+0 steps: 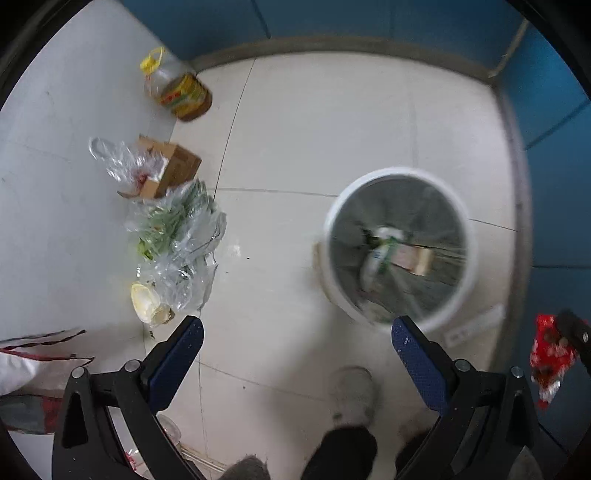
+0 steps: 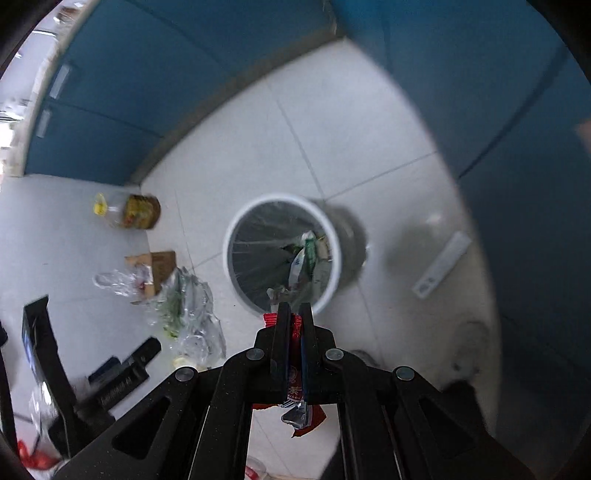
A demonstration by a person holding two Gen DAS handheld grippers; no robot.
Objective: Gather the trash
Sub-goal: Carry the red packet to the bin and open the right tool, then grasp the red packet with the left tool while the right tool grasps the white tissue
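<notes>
A white-rimmed waste bin (image 1: 332, 218) stands on the tiled floor, with wrappers and paper inside it; the right wrist view shows the same bin (image 2: 236, 221) just beyond my fingers. My left gripper (image 1: 297, 334) is open above the floor, nothing between its blue pads. My right gripper (image 2: 294, 314) is shut on a red snack wrapper (image 2: 293, 376), which also shows as a red wrapper (image 1: 548, 354) at the right edge of the left wrist view. Trash lies left of the bin: clear plastic bags (image 1: 177, 236), a torn cardboard box (image 1: 173, 168) and an oil bottle (image 1: 177, 88).
Blue cabinet fronts (image 1: 369, 18) close off the floor at the back and right. A white flat strip (image 2: 443, 264) lies right of the bin. The person's shoe (image 1: 352, 393) is below the left gripper. More bags and a red-and-white cloth (image 1: 22, 365) lie at the left.
</notes>
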